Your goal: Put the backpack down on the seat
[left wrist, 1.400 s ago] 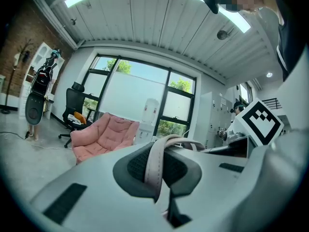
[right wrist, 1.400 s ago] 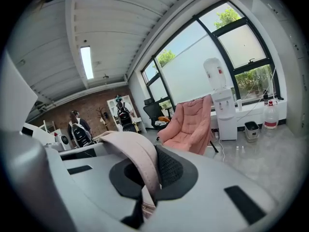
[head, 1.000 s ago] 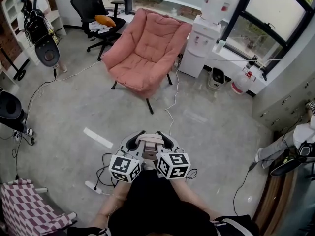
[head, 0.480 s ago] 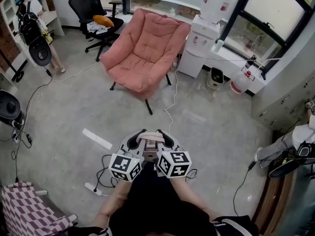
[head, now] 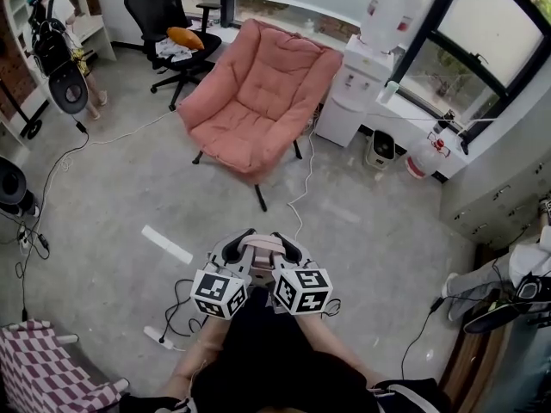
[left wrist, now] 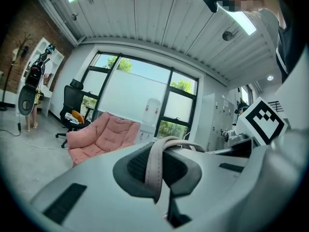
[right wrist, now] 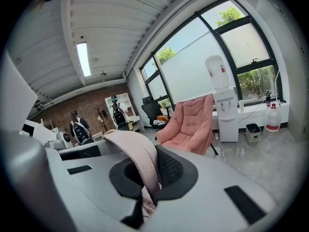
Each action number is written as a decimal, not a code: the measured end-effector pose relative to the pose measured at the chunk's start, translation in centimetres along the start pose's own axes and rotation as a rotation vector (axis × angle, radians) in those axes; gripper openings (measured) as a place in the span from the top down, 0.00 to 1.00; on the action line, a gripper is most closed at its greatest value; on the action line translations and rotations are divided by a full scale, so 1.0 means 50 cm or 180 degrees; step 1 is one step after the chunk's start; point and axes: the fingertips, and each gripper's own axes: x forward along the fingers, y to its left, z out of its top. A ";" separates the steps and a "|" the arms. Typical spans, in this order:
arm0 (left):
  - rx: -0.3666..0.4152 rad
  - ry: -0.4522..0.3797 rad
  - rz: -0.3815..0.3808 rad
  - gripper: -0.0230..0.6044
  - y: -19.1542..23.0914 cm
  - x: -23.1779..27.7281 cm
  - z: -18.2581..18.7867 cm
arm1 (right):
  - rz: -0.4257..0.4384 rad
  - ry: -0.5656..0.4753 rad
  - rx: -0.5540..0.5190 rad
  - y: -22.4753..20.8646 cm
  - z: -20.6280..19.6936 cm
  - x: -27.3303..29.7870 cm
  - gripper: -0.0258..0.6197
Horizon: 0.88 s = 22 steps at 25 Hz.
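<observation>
Armchair (head: 258,93) nearer — left tongs (head: 234,246), right tongs (head: 287,246) clamp backpack strap (head: 261,243); cable (head: 303,188) ahead.

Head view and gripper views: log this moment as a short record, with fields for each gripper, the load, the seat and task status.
left gripper: shut on backpack strap
right gripper: shut on the same strap, beside the left
load: pale pink strap, looped between both grippers
seat: pink armchair, ahead across the floor, apart from both grippers
status: backpack not yet on the seat
</observation>
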 end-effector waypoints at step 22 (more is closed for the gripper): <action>0.0048 -0.0003 0.0127 0.94 0.244 0.258 0.155 | 0.0093 0.0066 -0.0074 -0.058 0.210 0.330 0.91</action>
